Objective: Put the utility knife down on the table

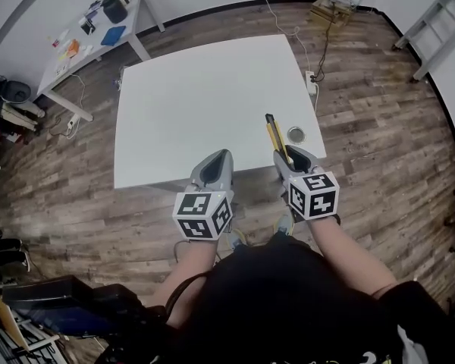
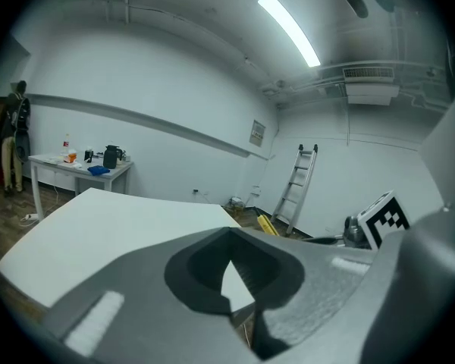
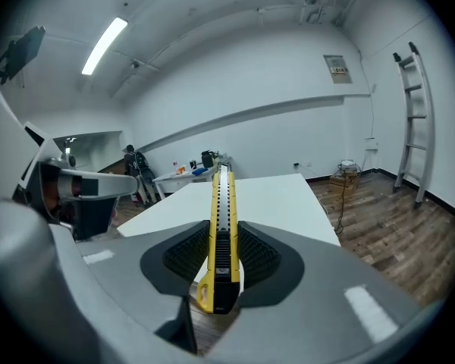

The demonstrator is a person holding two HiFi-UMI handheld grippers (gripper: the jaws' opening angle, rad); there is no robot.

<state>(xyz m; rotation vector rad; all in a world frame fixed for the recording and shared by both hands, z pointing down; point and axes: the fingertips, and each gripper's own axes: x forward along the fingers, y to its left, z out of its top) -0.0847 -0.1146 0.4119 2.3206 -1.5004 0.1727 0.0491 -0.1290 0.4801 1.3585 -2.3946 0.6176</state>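
A yellow and black utility knife is clamped between the jaws of my right gripper and points forward over the white table. From the head view the knife sticks out past my right gripper over the table's near right edge. My left gripper hovers at the table's near edge. Its jaws are closed with nothing between them, as the left gripper view shows. The knife's yellow tip also appears there to the right.
A small round metal lid or tin lies on the table near its right edge, just right of the knife. A second table with clutter stands at the far left. A ladder leans at the right wall. Cables run across the wood floor.
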